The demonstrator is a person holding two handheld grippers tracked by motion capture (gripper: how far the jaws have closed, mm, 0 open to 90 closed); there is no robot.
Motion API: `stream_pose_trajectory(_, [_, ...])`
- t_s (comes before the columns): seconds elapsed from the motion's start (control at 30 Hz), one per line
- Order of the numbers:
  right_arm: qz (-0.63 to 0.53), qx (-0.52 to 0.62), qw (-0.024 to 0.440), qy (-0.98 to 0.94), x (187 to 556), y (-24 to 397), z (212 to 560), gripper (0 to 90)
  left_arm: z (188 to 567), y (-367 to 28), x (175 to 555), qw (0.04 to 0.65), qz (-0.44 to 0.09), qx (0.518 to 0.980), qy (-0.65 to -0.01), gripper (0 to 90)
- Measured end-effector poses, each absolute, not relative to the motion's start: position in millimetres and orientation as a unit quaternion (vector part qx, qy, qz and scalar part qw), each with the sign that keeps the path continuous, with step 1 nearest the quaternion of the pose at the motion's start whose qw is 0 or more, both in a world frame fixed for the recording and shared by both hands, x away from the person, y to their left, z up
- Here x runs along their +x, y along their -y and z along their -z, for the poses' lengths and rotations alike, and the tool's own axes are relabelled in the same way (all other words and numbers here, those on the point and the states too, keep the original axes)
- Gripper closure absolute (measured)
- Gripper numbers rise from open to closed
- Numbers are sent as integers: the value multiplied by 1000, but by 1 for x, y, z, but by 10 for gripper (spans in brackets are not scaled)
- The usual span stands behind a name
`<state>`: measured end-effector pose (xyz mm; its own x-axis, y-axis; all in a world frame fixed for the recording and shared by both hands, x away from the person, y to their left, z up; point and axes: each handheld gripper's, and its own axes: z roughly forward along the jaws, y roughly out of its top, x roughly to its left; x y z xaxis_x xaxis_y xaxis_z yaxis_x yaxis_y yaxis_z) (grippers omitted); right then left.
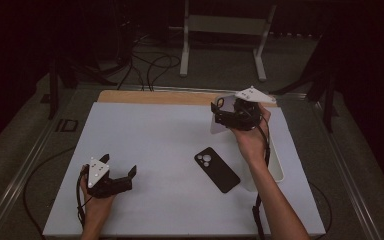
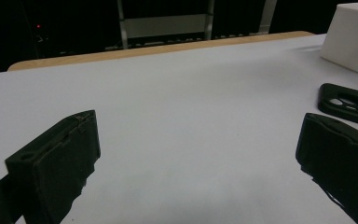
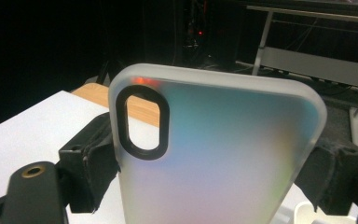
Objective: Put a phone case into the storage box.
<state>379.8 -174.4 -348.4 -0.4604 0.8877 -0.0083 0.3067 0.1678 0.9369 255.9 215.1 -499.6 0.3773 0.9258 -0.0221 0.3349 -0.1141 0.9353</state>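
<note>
Two grippers are working: the right gripper (image 1: 228, 116), upper right of the frame, is clamping a frosted phone case (image 3: 219, 154); the left gripper (image 1: 118, 167), lower left, is resting wide-jawed on the bench (image 1: 155, 140).

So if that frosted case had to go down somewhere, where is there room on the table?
The widest bare patch runs from the left tongs up to the wooden back edge, left of the black phone case. It is crowded on the right, where the white tray sits beside that case, below the right tongs holding the frosted case.
</note>
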Motion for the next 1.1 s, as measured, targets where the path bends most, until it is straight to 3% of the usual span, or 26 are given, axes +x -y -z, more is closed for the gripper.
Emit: stream_pose_trajectory(1.1, [-454, 483, 317, -678, 430, 211, 364, 164, 501, -212, 256, 470, -311, 684, -463, 3])
